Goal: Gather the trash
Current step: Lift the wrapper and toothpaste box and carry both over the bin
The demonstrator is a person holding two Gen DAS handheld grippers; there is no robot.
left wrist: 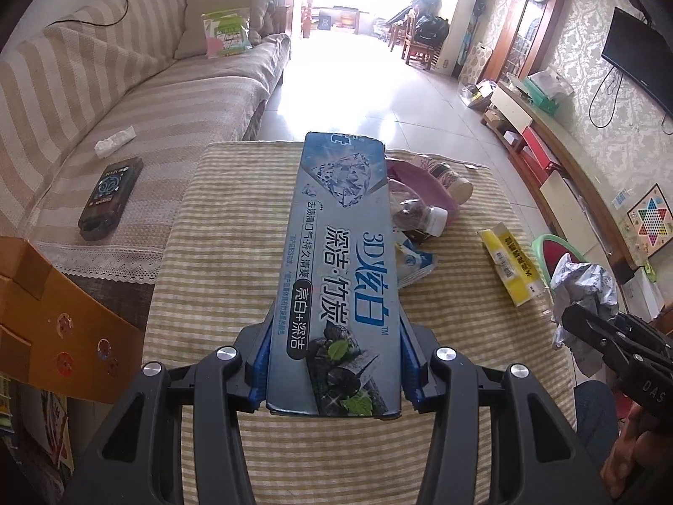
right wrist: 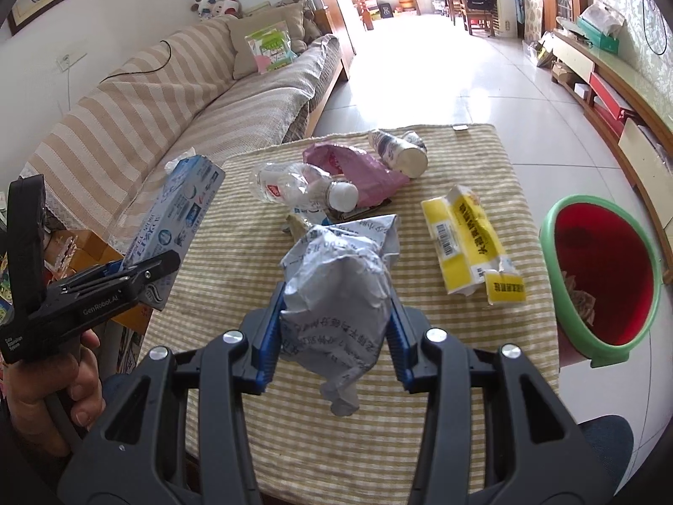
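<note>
My left gripper is shut on a long blue toothpaste box, held above the striped table; the box also shows in the right wrist view. My right gripper is shut on a crumpled grey paper bag, also seen in the left wrist view. On the table lie a yellow carton, a clear plastic bottle, a pink bag and a paper cup. A red bin with a green rim stands right of the table.
A striped sofa runs along the left, with a dark device and a tissue on it. Cardboard boxes sit at the near left. A low TV cabinet lines the right wall. Tiled floor lies beyond the table.
</note>
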